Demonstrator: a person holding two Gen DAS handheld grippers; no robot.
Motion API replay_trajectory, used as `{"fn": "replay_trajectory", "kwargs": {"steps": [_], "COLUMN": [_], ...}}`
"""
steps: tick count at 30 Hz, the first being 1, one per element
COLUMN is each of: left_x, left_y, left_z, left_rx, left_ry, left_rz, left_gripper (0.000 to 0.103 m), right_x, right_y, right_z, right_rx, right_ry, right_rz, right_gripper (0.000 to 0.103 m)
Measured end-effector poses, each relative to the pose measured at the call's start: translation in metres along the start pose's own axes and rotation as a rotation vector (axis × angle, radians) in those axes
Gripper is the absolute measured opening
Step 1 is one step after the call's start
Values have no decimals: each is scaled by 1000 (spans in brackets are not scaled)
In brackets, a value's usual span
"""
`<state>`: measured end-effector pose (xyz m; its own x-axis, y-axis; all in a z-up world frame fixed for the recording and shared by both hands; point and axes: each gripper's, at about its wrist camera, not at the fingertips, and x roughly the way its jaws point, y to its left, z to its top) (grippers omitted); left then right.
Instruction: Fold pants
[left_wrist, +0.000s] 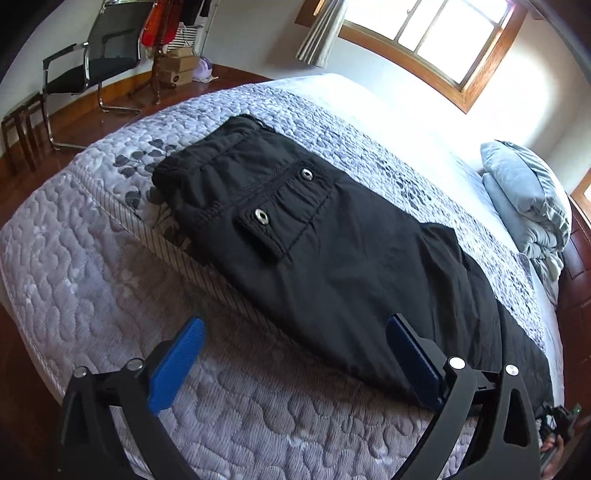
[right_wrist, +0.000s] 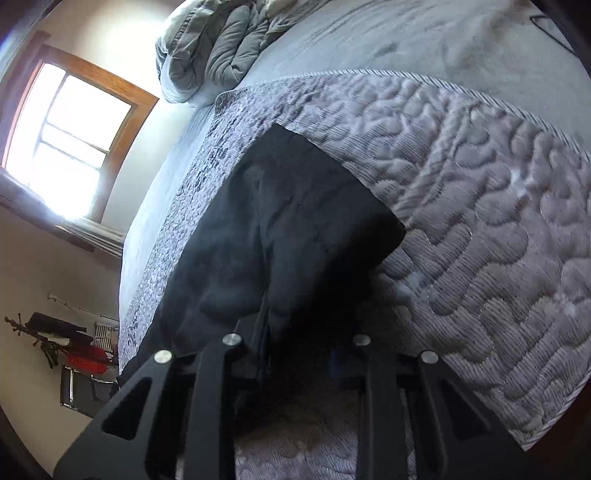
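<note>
A quilted bedspread (left_wrist: 258, 424) covered the bed, with a window (left_wrist: 439, 33), a chair (left_wrist: 99, 62) and a folded duvet (left_wrist: 528, 199) seen around it. The black pants (left_wrist: 314, 236) were laid lengthwise near the bedspread's striped edge. The left gripper (left_wrist: 295, 354) was spread wide above quilt and pants. The right gripper (right_wrist: 295, 354) was buried in dark cloth; its state could not be told.

I see black pants (left_wrist: 314, 236) w/ silver snaps (left_wrist: 261, 216). Quilt (left_wrist: 92, 266) is pale lilac-grey, squiggle stitching, dark grey leaf print. My left gripper (left_wrist: 295, 365) has blue pads (left_wrist: 177, 365) on black arms. Window frame (left_wrist: 424, 70) is brown wood.
</note>
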<state>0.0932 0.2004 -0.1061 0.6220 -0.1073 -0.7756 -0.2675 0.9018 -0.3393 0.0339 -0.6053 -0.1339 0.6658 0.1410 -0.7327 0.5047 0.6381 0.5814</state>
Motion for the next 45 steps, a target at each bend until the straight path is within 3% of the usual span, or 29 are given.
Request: {"fn": "replay_trajectory", "kwargs": {"steps": [3,5,7,11,14,20,24,25,27,30,38,45], "left_x": [9,14,17,19,19,18,15,14,12,9,1,-6], "left_y": [-2,-1,-2,-4,-5,3,2,0,-2,-5,-4,1], "left_z": [-6,-9,-10,-9,-9,-11,-13,-14,-15,-18,-23,-21], "left_rx": [-19,-35,-43,-27,-20,-78,-88,-88,-92,-100,-130,-154], "left_ry": [30,40,46,52,61,76,82,81,80,82,85,77], "left_rz": [4,3,-3,-7,-4,-22,-34,-37,-48,-69,-87,-89], "left_gripper": [99,99,99,99,99,99,99,99,99,99,99,99], "right_x": [-14,-29,-32,-4,6,-6,-12,-12,-10,-11,-33,-56], "right_y": [44,67,58,3,-15,-28,-51,-53,-60,-57,19,123], "right_z": [1,-1,5,10,0,-7,-4,-3,-1,1,8,-12], "right_rx": [-240,-349,-291,-130,-121,-46,121,146,168,170,-26,-302], "right_ry": [-86,-141,-131,-21,6,-22,-38,-38,-26,-22,-139,-225], "right_rz": [-39,37,87,-26,-76,-31,74,90,88,115,20,16], "right_gripper": [16,16,15,17,31,49,53,51,34,20,14,14]}}
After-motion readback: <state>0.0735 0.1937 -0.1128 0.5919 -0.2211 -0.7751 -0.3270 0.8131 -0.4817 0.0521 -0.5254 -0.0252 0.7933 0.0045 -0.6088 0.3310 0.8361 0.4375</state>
